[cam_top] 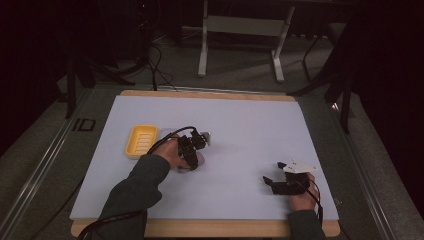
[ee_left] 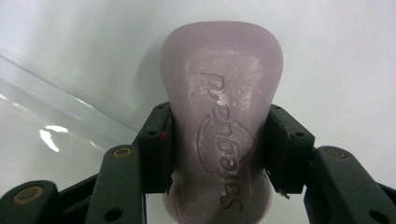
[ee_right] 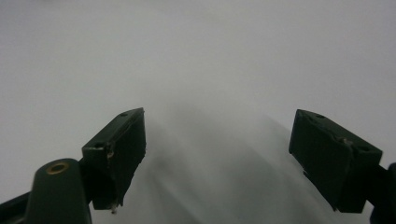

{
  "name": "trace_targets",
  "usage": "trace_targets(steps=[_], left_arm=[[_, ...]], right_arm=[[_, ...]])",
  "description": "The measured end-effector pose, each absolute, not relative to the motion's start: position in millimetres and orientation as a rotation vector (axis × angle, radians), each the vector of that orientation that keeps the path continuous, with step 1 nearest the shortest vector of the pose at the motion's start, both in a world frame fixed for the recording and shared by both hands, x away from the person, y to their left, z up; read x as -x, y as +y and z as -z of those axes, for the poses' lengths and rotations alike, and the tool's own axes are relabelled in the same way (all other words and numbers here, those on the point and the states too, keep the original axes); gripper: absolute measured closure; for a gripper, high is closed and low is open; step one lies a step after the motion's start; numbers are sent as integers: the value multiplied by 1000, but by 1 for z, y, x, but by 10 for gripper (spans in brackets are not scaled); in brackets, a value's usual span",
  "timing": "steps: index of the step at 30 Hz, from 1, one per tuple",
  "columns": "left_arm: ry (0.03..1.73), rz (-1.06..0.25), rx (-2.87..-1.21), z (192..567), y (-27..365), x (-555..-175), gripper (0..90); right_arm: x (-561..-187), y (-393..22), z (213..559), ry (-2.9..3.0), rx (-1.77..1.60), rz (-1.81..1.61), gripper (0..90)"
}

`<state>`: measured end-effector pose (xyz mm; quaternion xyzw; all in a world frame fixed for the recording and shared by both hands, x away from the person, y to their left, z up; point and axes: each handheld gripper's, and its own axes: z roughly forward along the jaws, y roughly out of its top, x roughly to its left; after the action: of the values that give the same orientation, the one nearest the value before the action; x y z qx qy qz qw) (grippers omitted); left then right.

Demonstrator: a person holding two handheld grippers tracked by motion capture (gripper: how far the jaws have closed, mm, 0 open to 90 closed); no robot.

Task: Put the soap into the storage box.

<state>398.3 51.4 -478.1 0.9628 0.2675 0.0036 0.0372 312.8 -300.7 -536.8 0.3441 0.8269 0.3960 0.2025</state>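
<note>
Left claw [ee_left: 219,154] grips soap bar [ee_left: 222,93] | bar's lower end cut off

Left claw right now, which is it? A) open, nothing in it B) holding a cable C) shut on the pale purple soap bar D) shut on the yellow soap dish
C: the left claw has both pads pressed against the sides of the soap bar, its embossed face toward the camera.

Wooden table [cam_top: 210,229], white sheet [cam_top: 240,130] over top; yellow soap dish [cam_top: 141,140], apparently empty, at left.
</note>
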Motion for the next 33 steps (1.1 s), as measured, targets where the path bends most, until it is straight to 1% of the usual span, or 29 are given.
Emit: trace_targets(steps=[16,33], left_arm=[[913,-70,-2876,460,69,-404,500],[1032,-84,-2817,449,96,-413,499]], right_arm=[[-313,-301,537,2309,-961,-1105,184],[-313,-301,537,2308,-961,-1104,184]])
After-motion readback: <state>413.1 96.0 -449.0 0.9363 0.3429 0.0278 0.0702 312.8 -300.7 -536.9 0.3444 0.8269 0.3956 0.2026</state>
